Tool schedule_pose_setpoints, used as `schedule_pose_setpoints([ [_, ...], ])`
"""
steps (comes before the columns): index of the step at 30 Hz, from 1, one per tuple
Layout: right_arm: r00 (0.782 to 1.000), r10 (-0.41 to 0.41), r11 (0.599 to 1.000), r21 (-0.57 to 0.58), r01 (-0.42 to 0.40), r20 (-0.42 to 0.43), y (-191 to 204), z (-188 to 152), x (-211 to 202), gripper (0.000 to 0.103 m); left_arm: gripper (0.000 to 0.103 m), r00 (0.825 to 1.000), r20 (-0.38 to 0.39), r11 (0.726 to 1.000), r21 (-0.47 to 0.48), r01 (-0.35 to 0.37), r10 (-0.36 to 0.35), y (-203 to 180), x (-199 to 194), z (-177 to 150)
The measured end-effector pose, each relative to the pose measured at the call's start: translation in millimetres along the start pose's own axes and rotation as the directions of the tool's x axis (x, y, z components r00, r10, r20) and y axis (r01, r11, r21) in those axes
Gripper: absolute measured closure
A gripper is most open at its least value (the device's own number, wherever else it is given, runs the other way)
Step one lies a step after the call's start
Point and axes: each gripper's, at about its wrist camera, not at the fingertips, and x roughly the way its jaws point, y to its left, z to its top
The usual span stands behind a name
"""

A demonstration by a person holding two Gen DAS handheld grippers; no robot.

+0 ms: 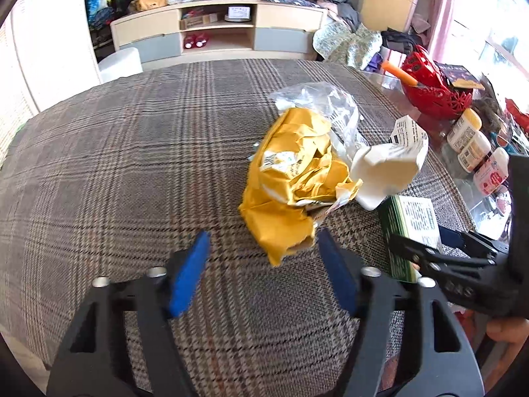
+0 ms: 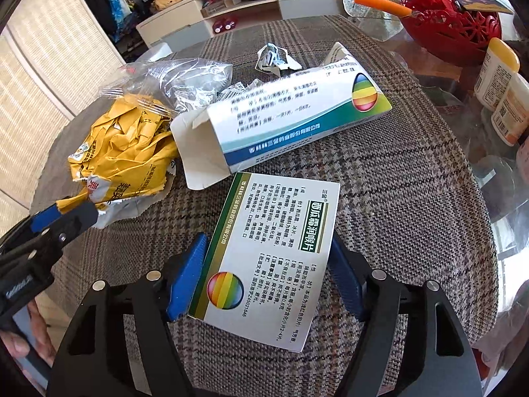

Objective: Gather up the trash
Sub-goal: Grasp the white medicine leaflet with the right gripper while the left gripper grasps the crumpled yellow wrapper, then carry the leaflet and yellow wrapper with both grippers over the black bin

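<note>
A crumpled yellow wrapper lies on the plaid tablecloth. My left gripper is open. The wrapper's lower corner reaches between its blue pads and sits close to the right pad, while the left pad stands well clear. In the right wrist view the left gripper sits at the yellow wrapper. My right gripper is shut on a green and white box, a pad against each long side. The right gripper and the box also show at the right of the left wrist view.
An open white, blue and green carton, a clear plastic bag and a small crumpled paper lie beyond. A red basket and several bottles crowd the glass table's right side. A TV cabinet stands behind.
</note>
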Motion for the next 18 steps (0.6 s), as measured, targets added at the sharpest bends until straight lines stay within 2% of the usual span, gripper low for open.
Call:
schedule_pose_setpoints([
  [2,1.000,0.002,1.000,-0.006,-0.002,-0.001,-3.7,-7.2,-4.5,0.032,0.074,1.000,0.001,1.000,0.010,0.012,-0.012,-2.3,2.4,1.2],
  [6,1.000,0.003,1.000,-0.022,-0.003,-0.007,-5.9,-21.6,-12.9,0.032,0.077,1.000,0.007,0.999,0.052,0.011,-0.012,-10.2,1.0,-1.4],
  [11,1.000,0.016,1.000,-0.012,-0.016,-0.017,-12.5,-38.8,-24.9,0.033,0.083,1.000,0.012,0.998,0.057,0.001,-0.002,-15.2,-9.7,-11.8],
  [18,0.999,0.033,0.999,-0.021,-0.033,-0.026,-13.5,-61.7,-41.1,0.034,0.086,1.000,0.012,0.999,0.050,-0.019,0.018,-21.6,-41.1,-38.7],
])
